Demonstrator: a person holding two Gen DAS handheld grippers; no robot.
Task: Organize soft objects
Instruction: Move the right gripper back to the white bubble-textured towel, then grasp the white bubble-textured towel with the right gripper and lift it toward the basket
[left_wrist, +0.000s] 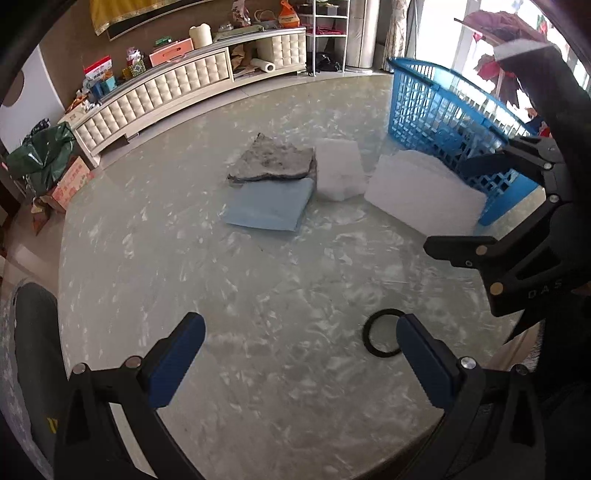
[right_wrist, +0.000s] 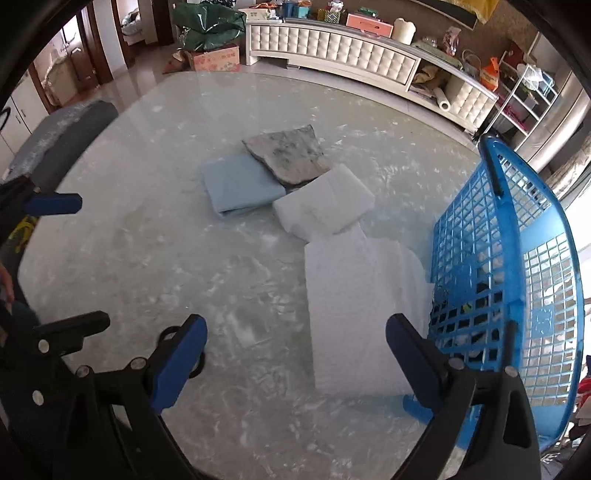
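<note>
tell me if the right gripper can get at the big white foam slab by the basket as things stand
Probably yes: the right gripper is open and empty, the white foam slab lies just ahead with bare table between, though the blue basket crowds one side.

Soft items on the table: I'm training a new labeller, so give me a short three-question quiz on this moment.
1. True or false: the grey cloth lies partly on top of the light blue folded cloth.
2. Which item sits closest to the blue basket? A) grey cloth B) large white foam pad C) light blue folded cloth
3. Fill in: the right gripper has its fingers ____ with nothing between them.

Key: 1 true; 2 B; 3 open
</note>
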